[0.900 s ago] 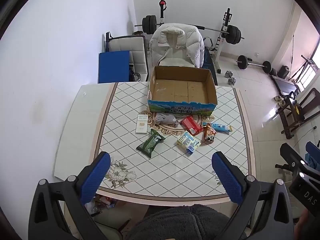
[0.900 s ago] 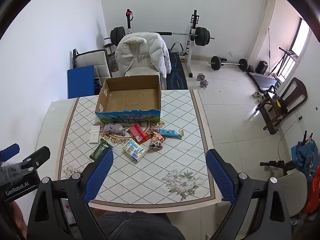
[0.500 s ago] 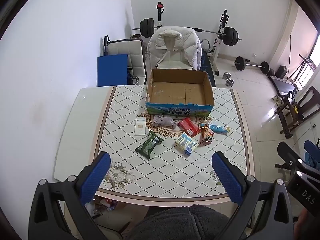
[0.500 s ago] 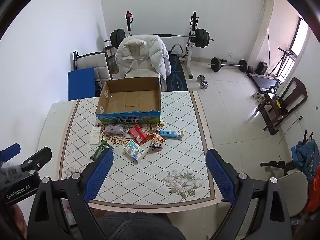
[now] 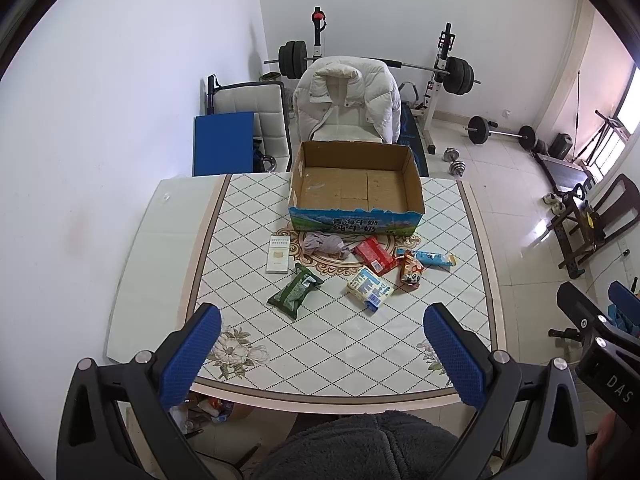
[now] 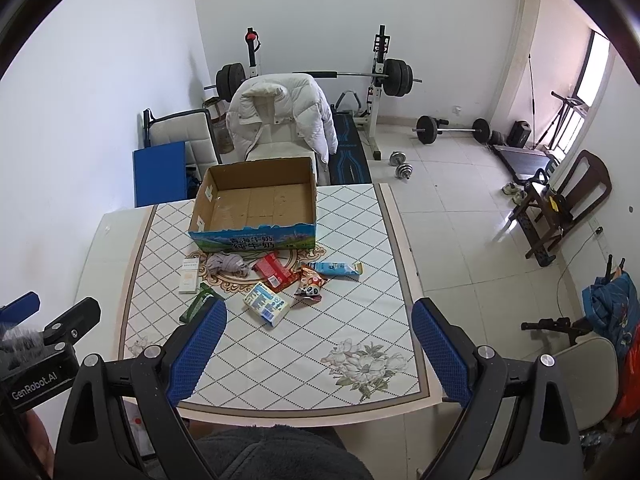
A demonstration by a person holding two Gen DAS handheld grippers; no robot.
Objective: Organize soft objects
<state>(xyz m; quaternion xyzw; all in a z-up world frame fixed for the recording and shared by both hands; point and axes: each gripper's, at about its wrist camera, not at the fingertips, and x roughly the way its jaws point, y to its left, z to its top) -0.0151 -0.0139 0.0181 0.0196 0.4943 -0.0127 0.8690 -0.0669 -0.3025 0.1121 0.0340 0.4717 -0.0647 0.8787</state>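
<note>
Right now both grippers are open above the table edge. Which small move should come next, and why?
Probably lower the left gripper toward the green pack. It is the item lying nearest that gripper, apart from the others. The cardboard box holds nothing, so no item is sorted yet, and the right gripper is also open with nothing between its fingers.

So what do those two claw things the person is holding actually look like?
Both match: the left gripper and the right gripper each have black angular plastic frames with silver bolts, ending in blue pads with a fine dotted texture. Their black bodies carry white lettering, "GenRobot.AI" on one, "DAS" on the other. No cables show.
</note>
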